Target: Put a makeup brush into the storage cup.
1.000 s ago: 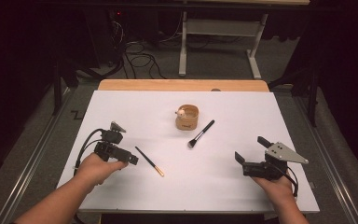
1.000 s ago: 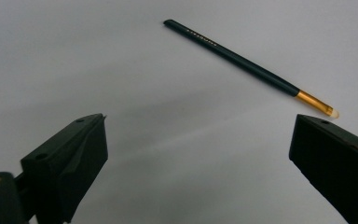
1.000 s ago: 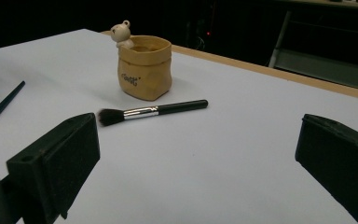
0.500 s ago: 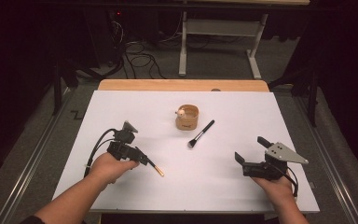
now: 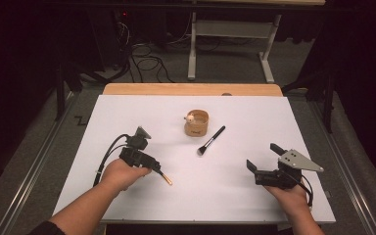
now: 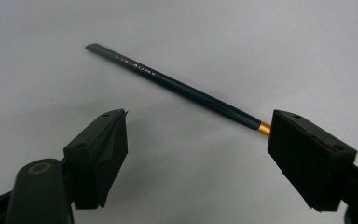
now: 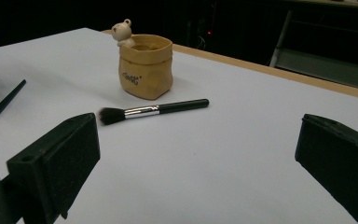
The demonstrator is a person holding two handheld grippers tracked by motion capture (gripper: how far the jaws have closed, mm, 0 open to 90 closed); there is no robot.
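Note:
A thin dark-handled brush [image 6: 177,86] with a gold ferrule lies flat on the white table top [image 5: 225,196]; its tip [image 5: 165,179] pokes out beyond my left gripper [image 5: 152,166]. The left gripper's jaws [image 6: 196,135] have just been closing and straddle the handle's ferrule end without pressing on it. Near the front right, my right gripper [image 5: 263,157] stands open and empty [image 7: 196,140]. A black makeup brush [image 5: 211,140] [image 7: 154,109] lies beside a tan cup [image 5: 196,123] [image 7: 145,65] with a small bear on its rim.
A wooden strip [image 5: 191,89] runs along the table's far edge. Beyond it, cables [image 5: 142,54] lie on the floor next to a metal stand [image 5: 225,34]. The thin brush [image 7: 2,105] lies at the left edge of the right gripper view.
The left hand has moved right and a little down onto the thin brush, covering most of its handle. Its jaws look narrower. The right hand has stayed put.

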